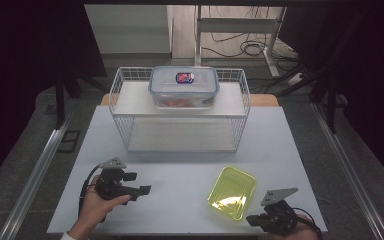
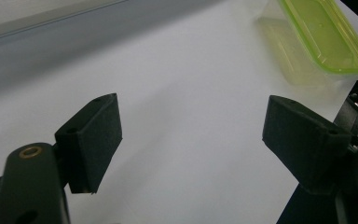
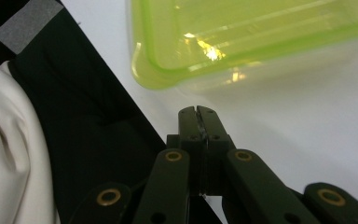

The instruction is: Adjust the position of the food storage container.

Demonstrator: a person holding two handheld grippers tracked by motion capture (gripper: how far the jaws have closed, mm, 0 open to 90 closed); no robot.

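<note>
A translucent yellow-green tray [image 1: 232,192] lies empty on the white table [image 1: 180,170], near the front right. My right gripper [image 1: 252,219] sits just in front of its near corner at the table's front edge, jaws shut with nothing between them; in the right gripper view the closed tips [image 3: 198,112] stop a little short of the tray's rim [image 3: 168,79]. My left gripper [image 1: 139,183] rests at the front left, held by a hand, pointing right. Its jaws stand wide open [image 2: 191,126] over bare table, with the tray [image 2: 326,37] farther off.
A white wire basket [image 1: 115,100] stands at the back middle of the table. Inside it, on a raised shelf, sits a clear lidded container [image 1: 184,86] with a blue-red label and orange contents. Dark floor and metal rails flank the table.
</note>
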